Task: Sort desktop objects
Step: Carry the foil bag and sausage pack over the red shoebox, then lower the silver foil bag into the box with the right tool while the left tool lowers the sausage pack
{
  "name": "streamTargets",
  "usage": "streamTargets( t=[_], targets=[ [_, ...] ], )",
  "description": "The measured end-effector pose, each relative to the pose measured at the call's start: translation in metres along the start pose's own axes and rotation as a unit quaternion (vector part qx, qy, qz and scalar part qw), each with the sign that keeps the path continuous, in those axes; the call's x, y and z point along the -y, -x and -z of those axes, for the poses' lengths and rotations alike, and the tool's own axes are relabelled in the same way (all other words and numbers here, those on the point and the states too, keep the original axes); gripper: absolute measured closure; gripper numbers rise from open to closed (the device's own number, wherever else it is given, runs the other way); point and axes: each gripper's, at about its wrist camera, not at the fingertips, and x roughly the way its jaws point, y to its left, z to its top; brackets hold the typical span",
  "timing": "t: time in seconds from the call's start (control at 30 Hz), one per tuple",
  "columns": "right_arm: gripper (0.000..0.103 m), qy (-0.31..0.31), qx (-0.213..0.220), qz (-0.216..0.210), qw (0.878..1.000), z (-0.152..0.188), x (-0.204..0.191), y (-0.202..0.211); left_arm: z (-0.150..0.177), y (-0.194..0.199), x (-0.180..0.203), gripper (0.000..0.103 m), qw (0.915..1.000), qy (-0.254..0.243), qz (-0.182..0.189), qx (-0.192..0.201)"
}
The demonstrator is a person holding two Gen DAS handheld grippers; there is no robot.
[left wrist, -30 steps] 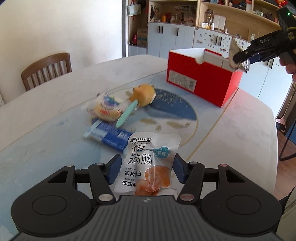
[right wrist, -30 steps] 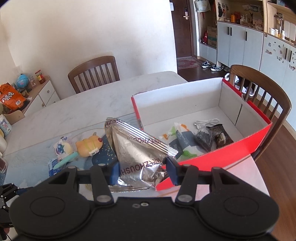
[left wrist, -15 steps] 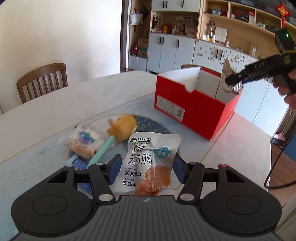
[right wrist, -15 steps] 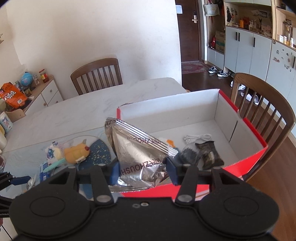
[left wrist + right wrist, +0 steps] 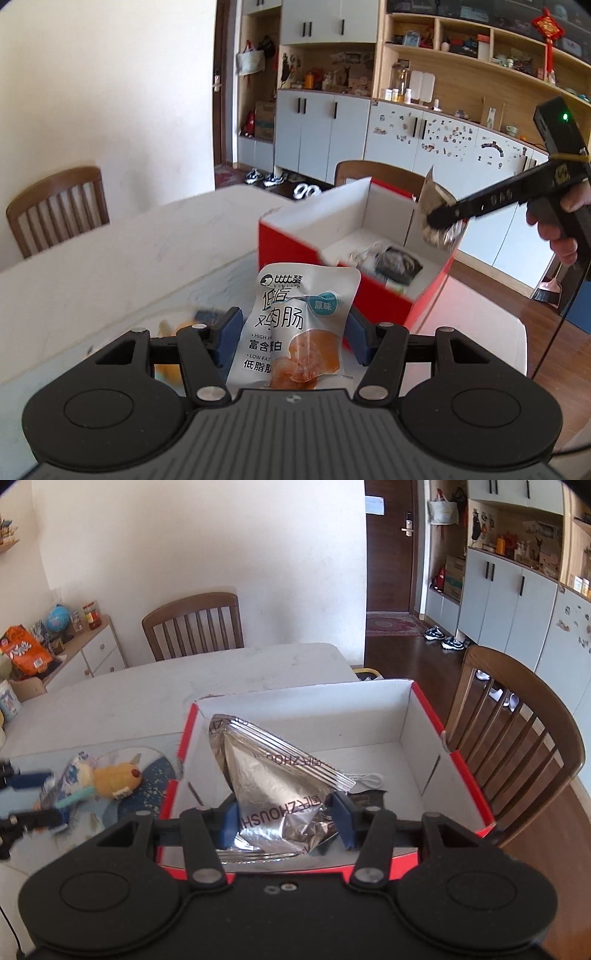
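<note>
My left gripper (image 5: 291, 341) is shut on a white snack pouch (image 5: 299, 325) with an orange picture, held above the table short of the red box (image 5: 332, 284). My right gripper (image 5: 282, 821) is shut on a crumpled silver foil packet (image 5: 273, 786), held over the open red box (image 5: 424, 709). The same packet (image 5: 439, 218) shows in the left wrist view, hanging over the box's right end in the right gripper (image 5: 447, 218). A dark wrapper (image 5: 399, 264) and a white cable (image 5: 369, 779) lie inside the box.
On the white table (image 5: 147, 698), left of the box, lie a yellow plush toy (image 5: 118, 781), a round white-and-blue packet (image 5: 79, 773) and a teal stick. Wooden chairs (image 5: 517, 731) stand at the box's far side and at the table's far end (image 5: 195, 626).
The left gripper with its pouch has risen and moved toward the red box; the loose table items slid out of its view. The right gripper carried the foil packet further over the box.
</note>
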Motion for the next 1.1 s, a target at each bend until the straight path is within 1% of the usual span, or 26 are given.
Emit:
streamTargets(
  t=[0.2,0.4,0.53,0.6,0.73,0.87,1.03,1.1],
  targets=[
    [0.052,0.016,-0.005,0.006,1.000,-0.003,0.021,-0.003,-0.034,-0.022,0.018,0.045,0.9998,-0.013,0.007,0.013],
    [0.052,0.028,-0.006,0.012,1.000,-0.005,0.036,-0.005,-0.065,-0.047,0.035,0.045,0.9992,-0.028,0.024,0.014],
    [0.052,0.037,-0.013,0.012,0.999,-0.007,0.043,-0.012,-0.080,-0.069,0.045,0.045,0.9985,-0.042,0.036,0.003],
    [0.052,0.042,-0.018,0.012,0.999,-0.008,0.048,-0.016,-0.087,-0.080,0.052,0.045,0.9978,-0.055,0.036,-0.003],
    [0.052,0.062,-0.021,0.008,0.998,-0.012,0.051,-0.021,-0.098,-0.099,0.068,0.045,0.9970,-0.067,0.038,-0.012],
    [0.052,0.065,-0.034,0.008,0.997,-0.015,0.055,-0.031,-0.106,-0.119,0.077,0.045,0.9959,-0.079,0.038,-0.023],
    [0.052,0.079,-0.051,0.006,0.996,-0.017,0.059,-0.042,-0.111,-0.142,0.089,0.045,0.9912,-0.119,0.038,-0.043],
    [0.052,0.082,-0.062,0.004,0.995,-0.019,0.060,-0.048,-0.112,-0.152,0.091,0.045,0.9899,-0.126,0.038,-0.052]
  ],
)
